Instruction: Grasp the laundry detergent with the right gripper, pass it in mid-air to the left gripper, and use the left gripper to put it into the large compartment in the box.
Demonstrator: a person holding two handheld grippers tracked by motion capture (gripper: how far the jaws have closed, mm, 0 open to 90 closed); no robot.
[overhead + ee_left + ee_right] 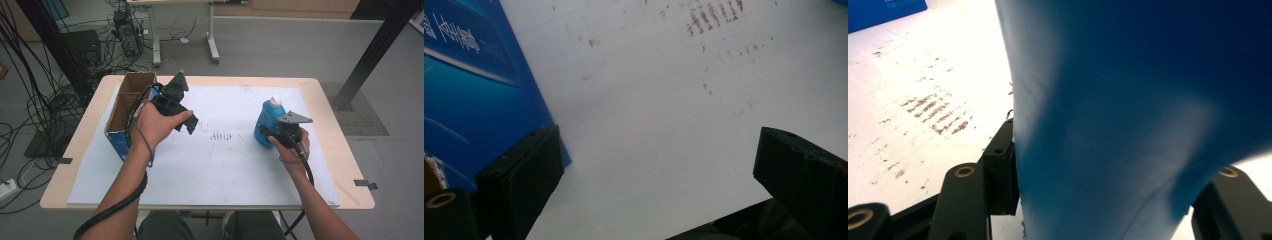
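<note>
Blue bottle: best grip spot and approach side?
Mid-body, from the side nearest the person, jaws level. The blue bottle stands upright on the white mat, its body wider than the white cap. The right gripper is already shut across that body; the cardboard box stands far off to the left.

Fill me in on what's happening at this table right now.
A person works at a table covered by a white sheet, a handheld gripper in each hand. The right gripper is shut on an upright blue bottle with a white cap, squeezing its body near the right side of the sheet. The left gripper hangs open above the sheet, holding nothing, beside an open cardboard box with blue sides at the left.
</note>
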